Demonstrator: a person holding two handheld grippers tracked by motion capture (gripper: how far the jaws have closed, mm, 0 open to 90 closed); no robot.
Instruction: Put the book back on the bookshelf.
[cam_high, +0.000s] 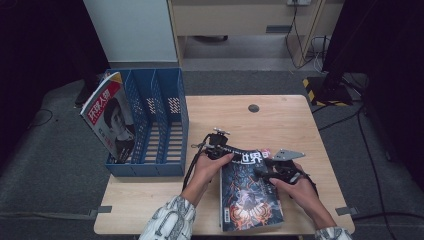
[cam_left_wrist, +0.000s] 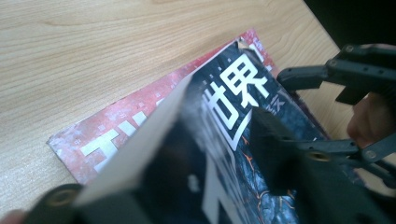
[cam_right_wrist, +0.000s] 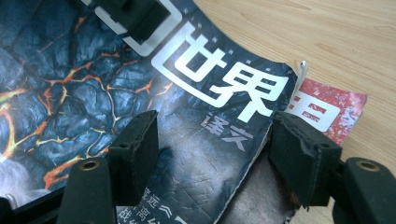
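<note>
The dark magazine (cam_high: 249, 192) lies lengthwise at the table's (cam_high: 290, 117) near edge, its far end pinched by the left fingers (cam_left_wrist: 275, 144); the right fingers (cam_right_wrist: 140, 135) straddle its right edge, spread

The dark magazine (cam_right_wrist: 140, 93) reads "世界"; the filed magazine (cam_high: 107, 120) reads "环球人物".

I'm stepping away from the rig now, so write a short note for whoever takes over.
Left tongs: shut on the dark magazine, pinching its top edge, which is lifted.
Right tongs: open, one jaw over the cover, the other past its right edge; no grip yet.
The dark magazine lies on a red magazine on the table. The blue file rack at the left holds one magazine in its leftmost slot.
Done: top edge lifted. Left: probably close the right tongs, then stand the dark magazine in a free slot.
</note>
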